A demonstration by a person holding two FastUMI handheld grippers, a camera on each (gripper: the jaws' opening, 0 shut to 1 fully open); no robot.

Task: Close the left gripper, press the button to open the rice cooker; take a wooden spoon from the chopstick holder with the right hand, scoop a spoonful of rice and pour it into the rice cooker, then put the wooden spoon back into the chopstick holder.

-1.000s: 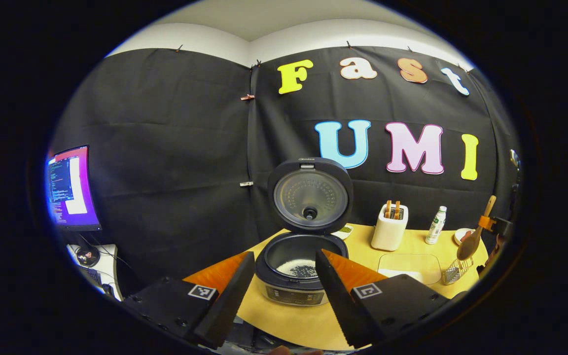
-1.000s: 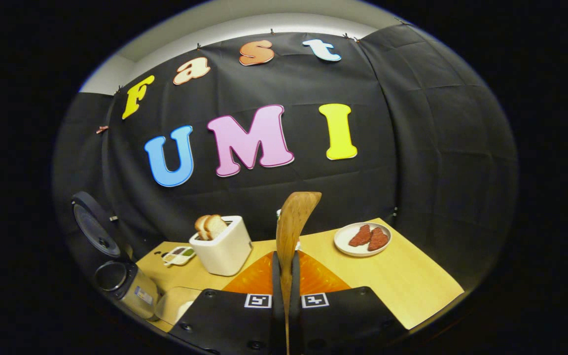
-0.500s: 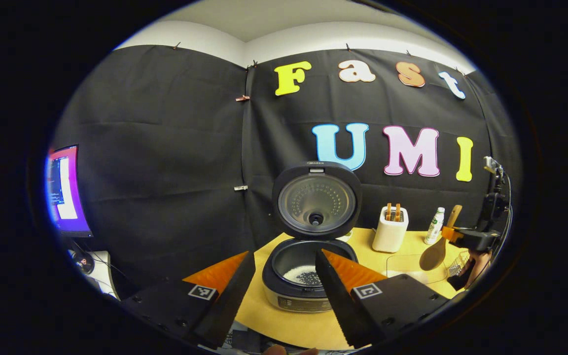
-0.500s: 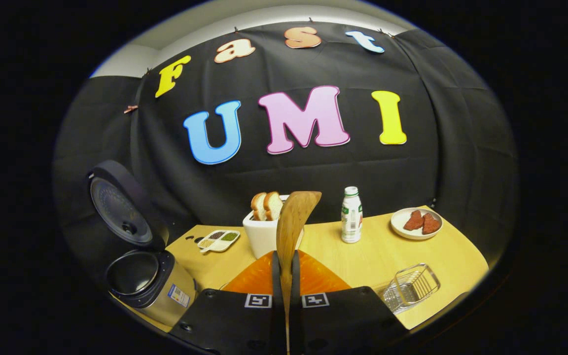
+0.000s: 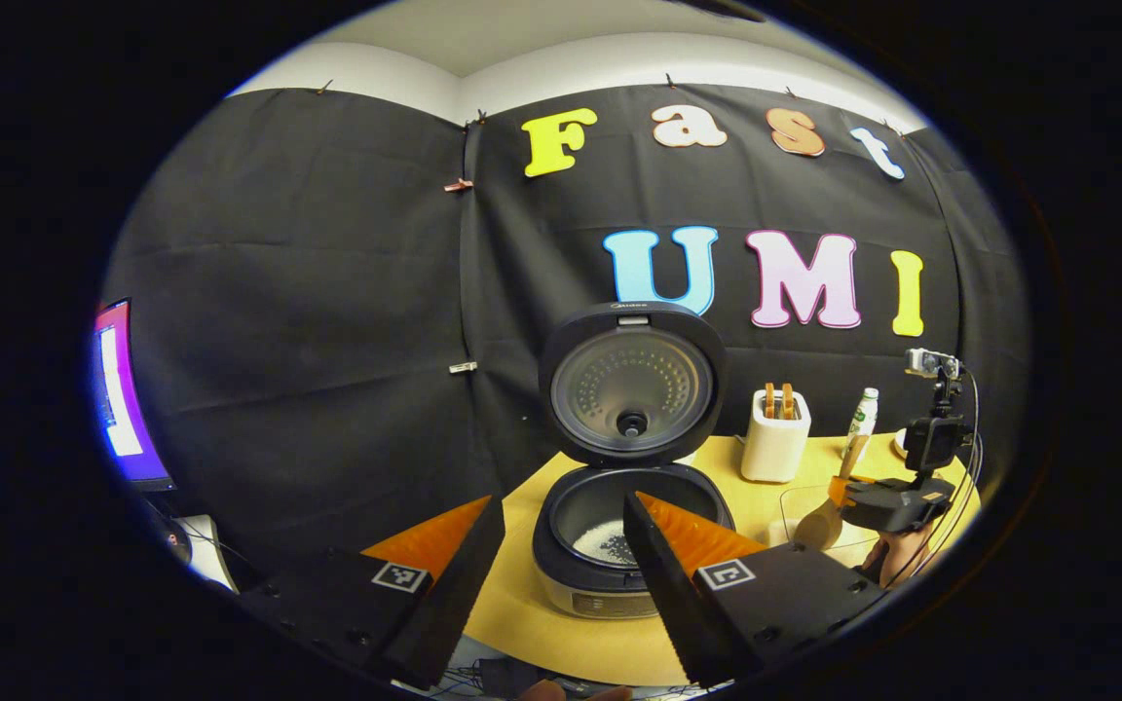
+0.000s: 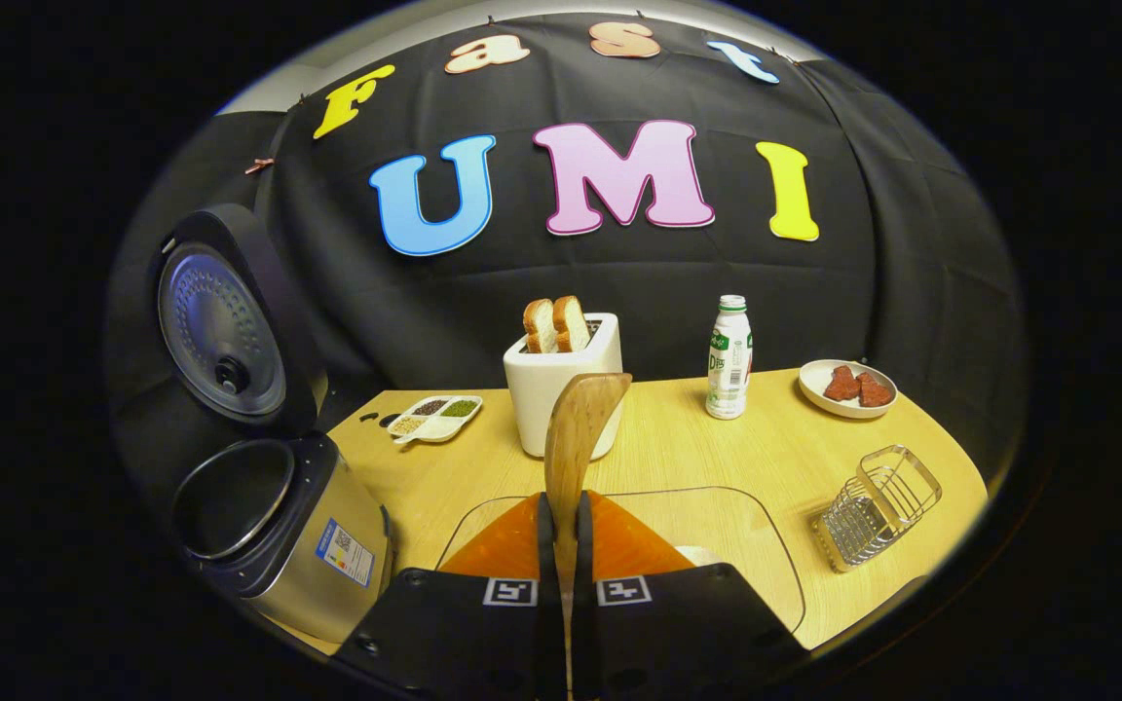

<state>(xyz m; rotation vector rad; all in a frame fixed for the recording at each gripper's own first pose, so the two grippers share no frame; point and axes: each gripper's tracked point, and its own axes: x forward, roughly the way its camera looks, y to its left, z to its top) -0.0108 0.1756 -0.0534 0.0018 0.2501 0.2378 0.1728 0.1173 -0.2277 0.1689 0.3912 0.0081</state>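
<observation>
Left gripper [image 5: 561, 545] fingers spread; right gripper [image 6: 561, 545] fingers pinch upright wooden spoon [image 6: 580, 433].

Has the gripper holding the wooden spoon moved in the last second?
Yes. In the left gripper view the right gripper with the spoon has come down and leftward, from right of the bottle toward the rice cooker.

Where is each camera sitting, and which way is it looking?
Left gripper view: rides the open left gripper, facing the black rice cooker with its lid up; the two fingers show below.
Right gripper view: rides the right gripper, facing the white toaster with two bread slices across the round yellow wooden table; the fingers pinch the light wooden spoon.
Both show the cooker, toaster, white bottle and table.
</observation>
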